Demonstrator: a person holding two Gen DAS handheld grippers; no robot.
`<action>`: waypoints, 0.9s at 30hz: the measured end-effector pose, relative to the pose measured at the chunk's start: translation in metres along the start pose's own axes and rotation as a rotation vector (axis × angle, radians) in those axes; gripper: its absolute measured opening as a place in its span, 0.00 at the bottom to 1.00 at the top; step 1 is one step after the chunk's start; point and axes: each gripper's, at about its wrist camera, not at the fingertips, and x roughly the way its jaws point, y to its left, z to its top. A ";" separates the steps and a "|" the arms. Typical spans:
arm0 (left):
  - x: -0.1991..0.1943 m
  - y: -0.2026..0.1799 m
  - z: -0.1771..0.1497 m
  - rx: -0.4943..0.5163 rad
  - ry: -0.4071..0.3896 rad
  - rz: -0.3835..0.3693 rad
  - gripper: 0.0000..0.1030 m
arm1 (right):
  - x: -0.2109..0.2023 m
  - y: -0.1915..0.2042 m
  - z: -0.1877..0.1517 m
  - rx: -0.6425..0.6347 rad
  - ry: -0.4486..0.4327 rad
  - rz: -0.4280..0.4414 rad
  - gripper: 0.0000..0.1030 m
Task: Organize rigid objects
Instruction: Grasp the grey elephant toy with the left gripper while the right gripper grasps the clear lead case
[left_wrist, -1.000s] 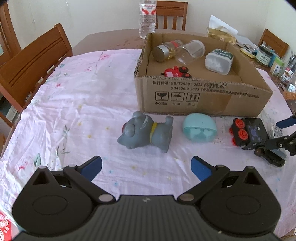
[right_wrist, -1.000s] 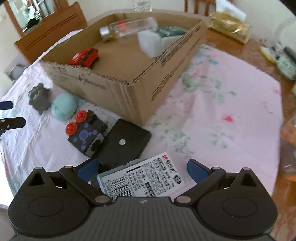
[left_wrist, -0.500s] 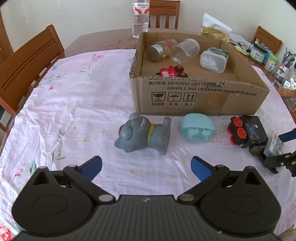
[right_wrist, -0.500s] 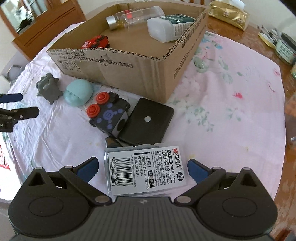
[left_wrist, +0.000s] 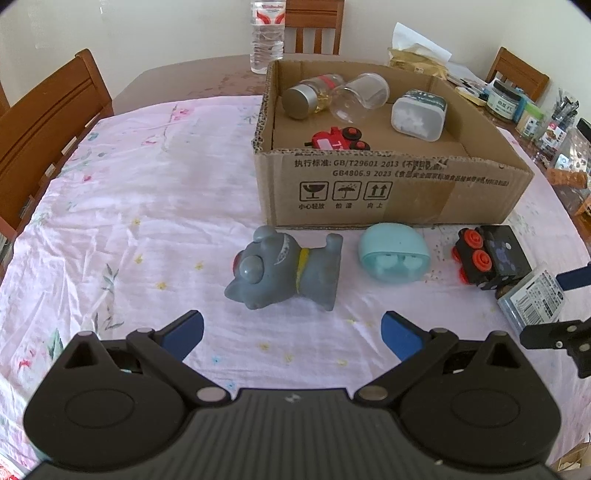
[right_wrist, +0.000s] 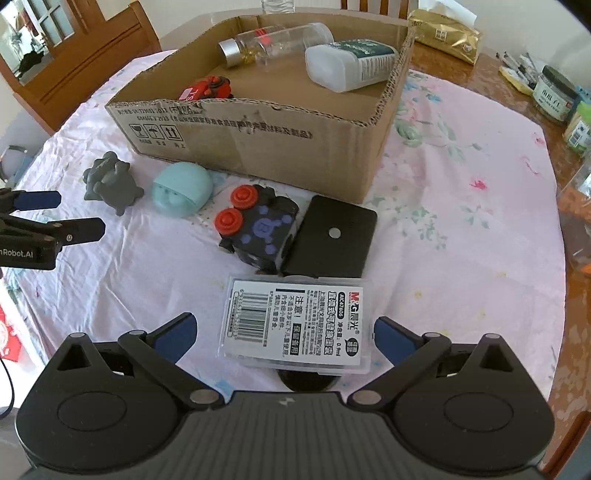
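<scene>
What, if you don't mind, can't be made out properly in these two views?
- Round black object, right wrist view: mostly hidden under the labelled plastic case and behind the gripper body.
- Red toy car, right wrist view: lower part hidden by the cardboard box wall.
- Right gripper, left wrist view: cut off by the frame edge.
- Jars and packets, left wrist view: too small to read.

the cardboard box front reads "gb/t29601 2013" and "gb4806.9 2023" above three handling symbols. the clear plastic case label shows "m&g", a barcode and "0.9ml". the left gripper body reads "nrobot.ai".
</scene>
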 end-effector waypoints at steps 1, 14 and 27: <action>0.000 0.001 0.000 0.002 0.001 -0.001 0.99 | 0.001 0.003 0.000 -0.005 -0.004 -0.019 1.00; 0.015 0.006 0.007 -0.004 -0.006 -0.003 0.99 | 0.004 0.012 0.001 0.007 -0.029 -0.103 1.00; 0.045 0.016 0.015 0.037 -0.006 -0.047 0.99 | 0.000 0.014 -0.003 0.024 -0.050 -0.120 1.00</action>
